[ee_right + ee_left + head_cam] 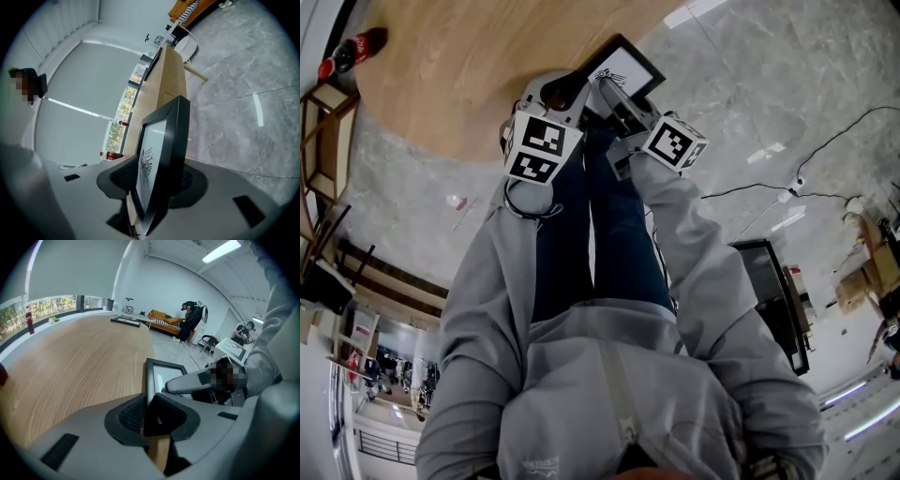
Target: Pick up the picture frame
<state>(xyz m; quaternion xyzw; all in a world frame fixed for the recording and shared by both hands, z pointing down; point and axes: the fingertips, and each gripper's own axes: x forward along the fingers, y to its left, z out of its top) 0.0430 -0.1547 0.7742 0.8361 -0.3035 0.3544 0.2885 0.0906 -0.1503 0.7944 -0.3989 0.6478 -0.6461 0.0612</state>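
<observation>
The picture frame [626,67], black with a white print, sits at the rim of the round wooden table [478,66], partly out over the floor. My left gripper [584,86] is shut on its near corner; in the left gripper view the dark frame edge [149,380] is pinched between the pads of the left gripper [151,416]. My right gripper [615,96] reaches in from the right. Its jaws stand wide around the picture frame [161,154], which rises on edge between the two pads of the right gripper [157,180]. One right finger [187,382] lies across the glass.
A red cola bottle [349,52] stands on the table's far left. The grey marble floor [769,84] lies to the right, with black cables [825,150] and a dark framed panel [773,291]. My legs are directly below the grippers. People and an orange sofa [164,319] are far behind.
</observation>
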